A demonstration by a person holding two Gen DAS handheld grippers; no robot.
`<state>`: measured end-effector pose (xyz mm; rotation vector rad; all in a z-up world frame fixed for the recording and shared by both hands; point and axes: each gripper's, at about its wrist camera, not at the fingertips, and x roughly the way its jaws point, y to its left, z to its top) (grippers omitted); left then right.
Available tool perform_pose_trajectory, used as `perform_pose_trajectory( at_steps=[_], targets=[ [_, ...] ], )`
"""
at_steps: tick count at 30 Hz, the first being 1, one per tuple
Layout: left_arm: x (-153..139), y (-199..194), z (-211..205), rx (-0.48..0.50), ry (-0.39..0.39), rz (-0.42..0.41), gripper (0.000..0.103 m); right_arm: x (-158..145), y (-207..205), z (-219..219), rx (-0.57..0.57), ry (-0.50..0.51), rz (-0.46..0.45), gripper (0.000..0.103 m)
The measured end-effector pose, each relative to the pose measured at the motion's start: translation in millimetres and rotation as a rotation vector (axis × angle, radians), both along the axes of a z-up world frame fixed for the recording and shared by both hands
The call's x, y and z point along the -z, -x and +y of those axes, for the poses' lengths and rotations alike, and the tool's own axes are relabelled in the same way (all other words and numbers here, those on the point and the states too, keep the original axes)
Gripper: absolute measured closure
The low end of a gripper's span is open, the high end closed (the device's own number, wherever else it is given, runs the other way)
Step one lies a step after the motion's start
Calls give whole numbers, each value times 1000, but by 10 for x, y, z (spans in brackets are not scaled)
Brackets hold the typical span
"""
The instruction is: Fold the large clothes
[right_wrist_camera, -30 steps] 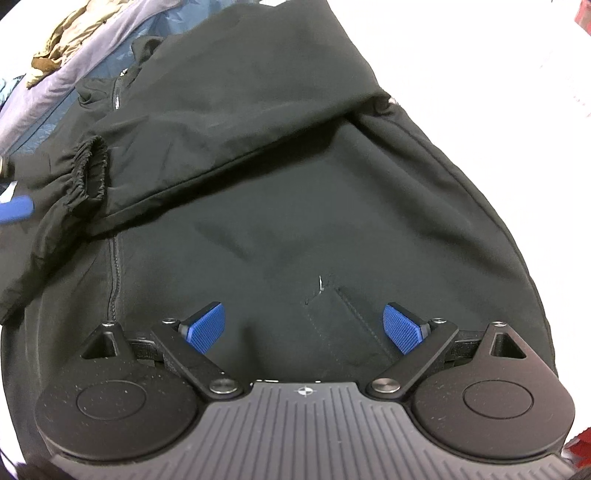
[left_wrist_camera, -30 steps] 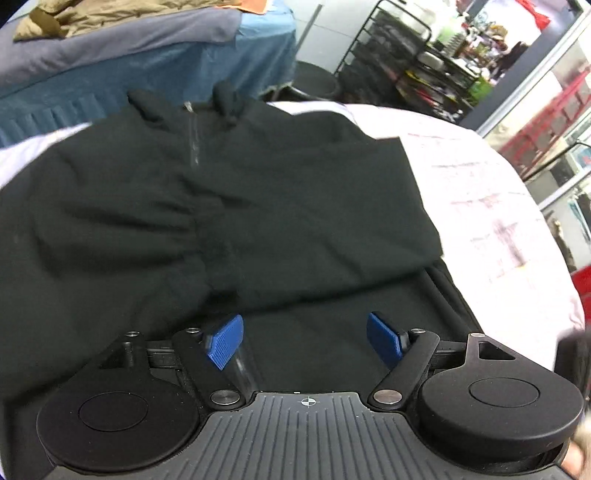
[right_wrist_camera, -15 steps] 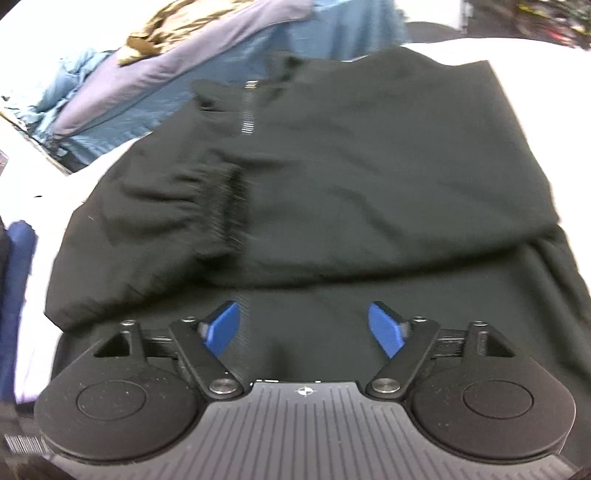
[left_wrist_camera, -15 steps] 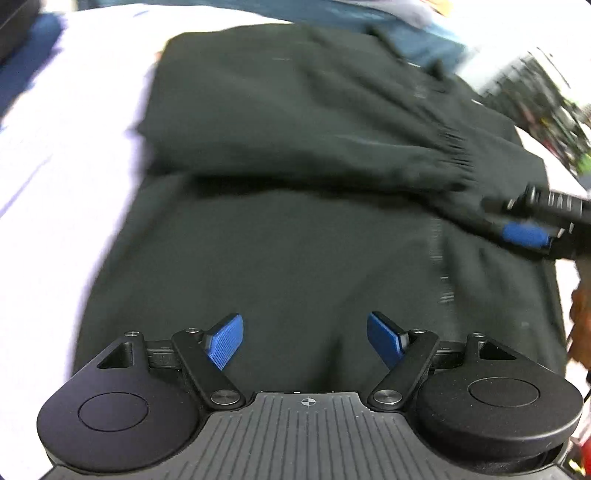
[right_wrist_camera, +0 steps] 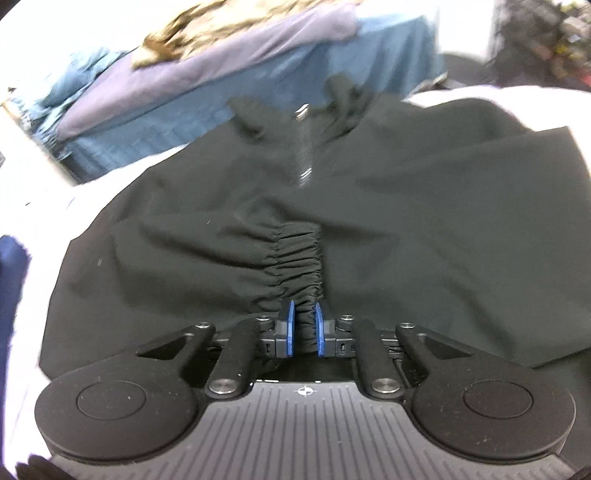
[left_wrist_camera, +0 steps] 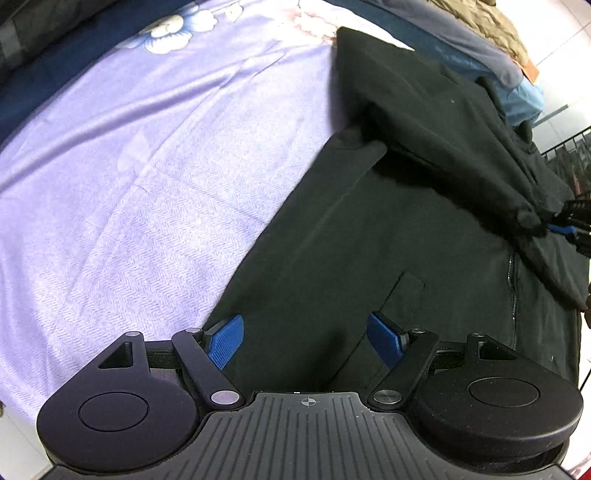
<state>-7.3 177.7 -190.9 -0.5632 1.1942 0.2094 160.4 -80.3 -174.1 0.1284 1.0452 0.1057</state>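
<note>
A black zip jacket lies flat on a lilac bedsheet, both sleeves folded across its chest. My left gripper is open and empty, low over the jacket's lower left part beside a pocket flap. My right gripper is shut on the elastic sleeve cuff at the jacket's middle. It also shows at the right edge of the left wrist view, pinching the cuff. The collar and zip lie beyond.
A blue and grey covered bed with crumpled tan fabric stands past the collar. A dark wire rack is at the far right. Dark blue bedding borders the sheet on the left.
My right gripper has moved in and closed on the sleeve cuff; it was open before. My left gripper has swung left toward the jacket's left side and stays open.
</note>
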Motion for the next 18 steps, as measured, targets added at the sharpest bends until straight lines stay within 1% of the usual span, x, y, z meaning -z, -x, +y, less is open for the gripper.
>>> perform_pose_trajectory(
  at_steps=[1,2,3,4,7,8,9,11,13,14,15,18],
  targets=[
    [14,-8,2,4,2,0,0,24,-1,11,14,21,12,87],
    [23,-8,13,11,2,1,0,72,-6,9,19,23,40,80],
    [22,-20,9,19,3,1,0,129,-31,5,17,18,83,67],
    [26,-36,11,29,3,-3,0,150,-31,-4,26,16,104,64],
    [42,-58,59,50,12,-10,0,60,78,-79,61,1,71,53],
    [50,-67,79,57,18,-11,0,32,135,-111,71,3,67,45],
    [53,-72,98,64,22,-14,0,6,195,-144,80,-4,68,43],
    [60,-114,123,81,28,-24,0,6,278,-219,87,-29,77,42],
    [69,-123,137,104,31,-38,0,-9,410,-303,78,-49,86,33],
    [62,-106,150,120,32,-45,0,-14,501,-343,67,-53,91,25],
    [65,-104,157,136,32,-53,0,-20,600,-387,57,-49,94,21],
    [22,-41,176,183,26,-95,0,-18,900,-563,38,-14,118,20]
  ],
)
